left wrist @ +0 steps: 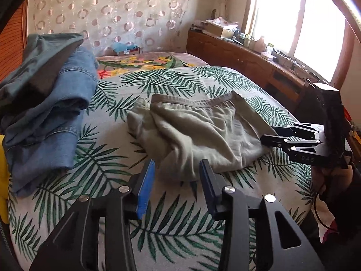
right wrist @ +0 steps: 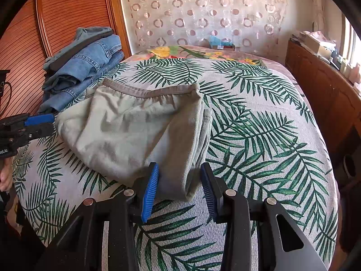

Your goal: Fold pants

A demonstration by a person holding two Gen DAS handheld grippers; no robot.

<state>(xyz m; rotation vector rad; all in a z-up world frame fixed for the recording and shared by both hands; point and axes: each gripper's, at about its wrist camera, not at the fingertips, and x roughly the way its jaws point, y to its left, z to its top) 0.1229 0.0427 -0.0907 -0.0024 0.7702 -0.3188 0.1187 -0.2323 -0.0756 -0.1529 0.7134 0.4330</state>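
The pants (left wrist: 203, 131), pale grey-green with a darker elastic waistband (right wrist: 146, 91), lie folded into a short bundle in the middle of the bed (right wrist: 259, 135), on a bedspread printed with green palm leaves. The waistband edge is on the far side from both cameras, and the folded lower edge faces the near edge of the bed; in the right wrist view the bundle's long axis runs from the waistband at upper left down to a rolled, doubled end at lower centre. The right tongs (right wrist: 179, 185) stand partly open, their blue ribbed pads (right wrist: 150, 192) on either side of that rolled near end; the cloth lies between the pads, and whether the left-hand pad touches it cannot be told, while the other one stands clear with a visible gap. The left tongs (left wrist: 177, 180) are likewise partly open, with the near corner of the bundle in the gap between them and no pad pressing on it. In the left wrist view the right tongs come in from the right with their tips at the bundle's right edge; in the right wrist view the left tongs (right wrist: 41, 125) sit just at its left edge. Beside the pants, toward the headboard side, is a stack of folded blue jeans (left wrist: 49, 113) with a darker garment on top. A long wooden cabinet (left wrist: 248, 58) with clutter on it runs under the bright window.
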